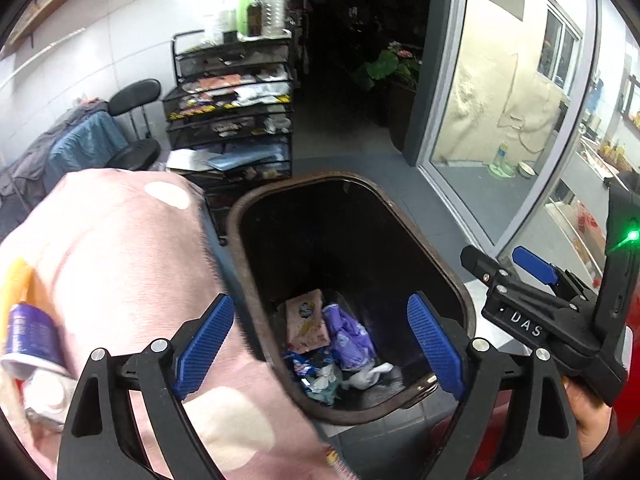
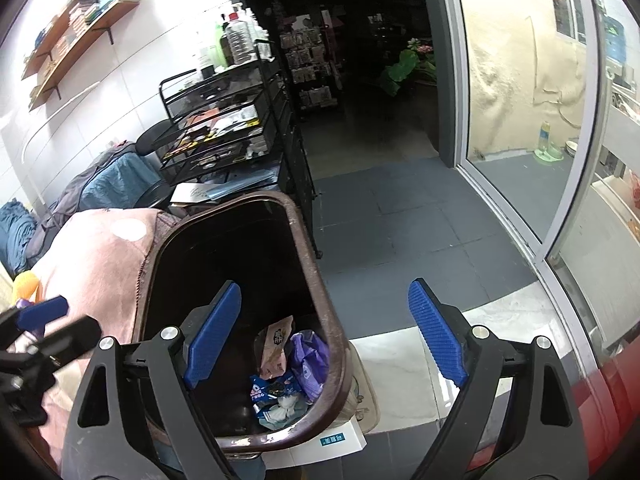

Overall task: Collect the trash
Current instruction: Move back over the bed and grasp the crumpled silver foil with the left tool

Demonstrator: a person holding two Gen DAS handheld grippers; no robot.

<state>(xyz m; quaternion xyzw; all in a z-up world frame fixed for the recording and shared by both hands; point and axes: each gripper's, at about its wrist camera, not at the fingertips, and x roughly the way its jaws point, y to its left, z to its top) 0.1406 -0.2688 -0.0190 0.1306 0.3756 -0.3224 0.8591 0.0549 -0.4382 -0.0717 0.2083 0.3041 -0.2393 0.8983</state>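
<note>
Both hand-held grippers hover over the bin (image 1: 400, 216) w/ jaws apart, nothing between them: left hand-held gripper (image 1: 320, 344), right hand-held gripper (image 2: 324, 336). Trash (image 1: 332, 348), i.e. wrappers & tissue, lies at the bin's bottom. Risk: more trash, e.g. the can (image 1: 32, 344) on the pink blanket (image 1: 120, 248) just beside the bin's left rim, may roll off if nudged; a low-swinging finger could tip the bin.

bin (image 1: 400, 216) mouth: open | left: pink blanket (image 1: 120, 248) crowds rim
</note>
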